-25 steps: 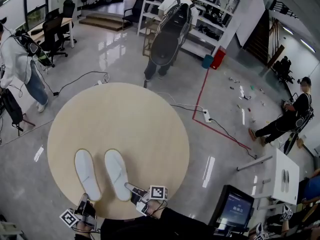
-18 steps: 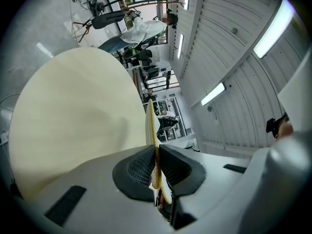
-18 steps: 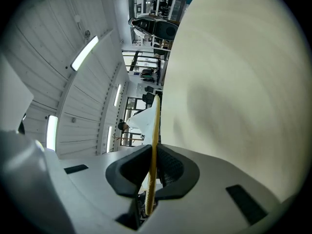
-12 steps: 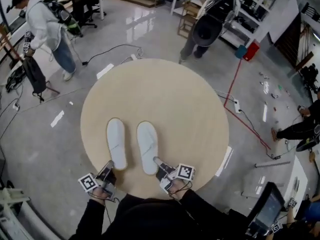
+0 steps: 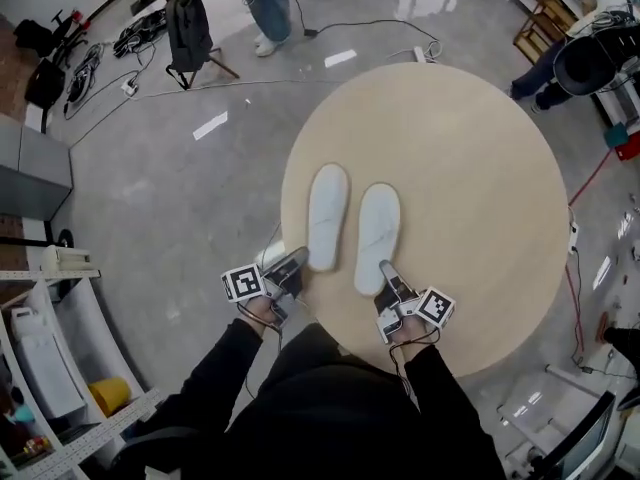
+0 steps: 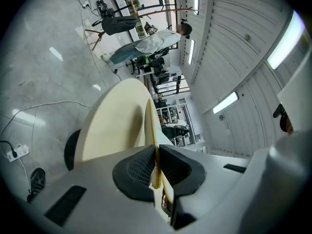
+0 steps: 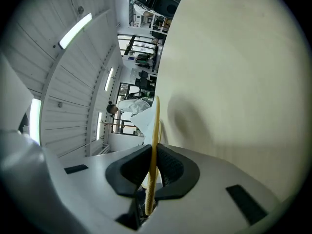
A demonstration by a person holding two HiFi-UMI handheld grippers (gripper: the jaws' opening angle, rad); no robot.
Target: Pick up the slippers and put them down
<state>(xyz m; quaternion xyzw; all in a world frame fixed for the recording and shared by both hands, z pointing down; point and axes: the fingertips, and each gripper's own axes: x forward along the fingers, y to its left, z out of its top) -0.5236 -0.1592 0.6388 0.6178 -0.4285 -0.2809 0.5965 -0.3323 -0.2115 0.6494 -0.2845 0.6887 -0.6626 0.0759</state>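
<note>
As heels are pinched, left slipper (image 5: 327, 216) is clamped in left gripper (image 5: 295, 260), right slipper (image 5: 377, 226) clamped in right gripper (image 5: 385, 268). Slippers seen side by side over near part of round bench (image 5: 480, 188), toes pointed toward its middle.
</note>
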